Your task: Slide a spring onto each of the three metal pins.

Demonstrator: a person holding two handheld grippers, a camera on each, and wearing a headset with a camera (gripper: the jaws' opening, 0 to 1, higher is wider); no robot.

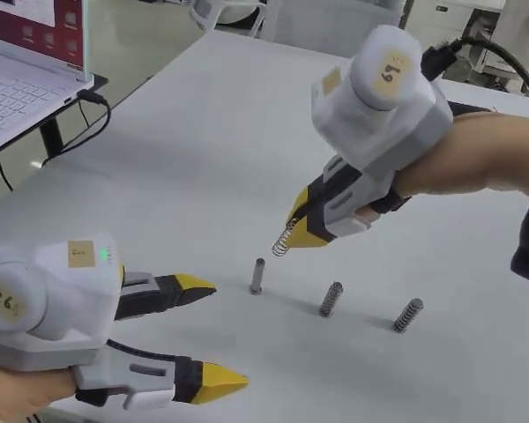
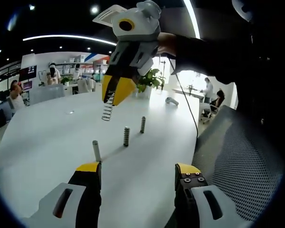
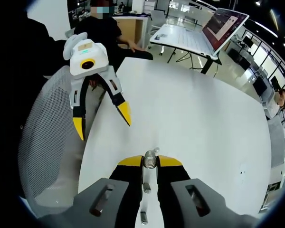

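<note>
One spring (image 1: pixel 284 239) in right gripper (image 1: pixel 296 231) fingers (image 1: pixel 314 236)

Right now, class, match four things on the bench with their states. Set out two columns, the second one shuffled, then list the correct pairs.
Column 1:
1. leftmost pin in the head view
2. middle pin
3. loose spring
4. left gripper

Column 2:
A. open, holding nothing
B. wearing a spring
C. bare
D. held by the right gripper above the table

Pairs: 1-C, 2-B, 3-D, 4-A
</note>
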